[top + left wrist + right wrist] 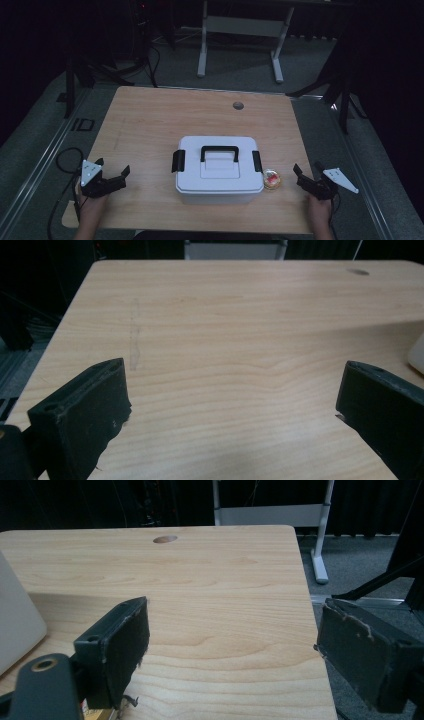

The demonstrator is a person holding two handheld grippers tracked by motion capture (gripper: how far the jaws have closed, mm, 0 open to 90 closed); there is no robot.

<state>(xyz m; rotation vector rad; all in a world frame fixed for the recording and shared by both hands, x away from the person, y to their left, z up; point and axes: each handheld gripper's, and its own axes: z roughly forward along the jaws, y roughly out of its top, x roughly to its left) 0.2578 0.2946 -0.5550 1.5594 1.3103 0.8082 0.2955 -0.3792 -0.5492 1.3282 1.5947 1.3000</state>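
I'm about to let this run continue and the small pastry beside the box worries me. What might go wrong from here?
1. The pastry sits right against the white box, on the side of the right gripper. Reaching for the black latch there might knock or crush it.
2. The lid looks clamped by latches on both ends; lifting the handle first would probably raise the whole box.
3. The left gripper and the right one are both open near the table's front edge; a push could slide the box.
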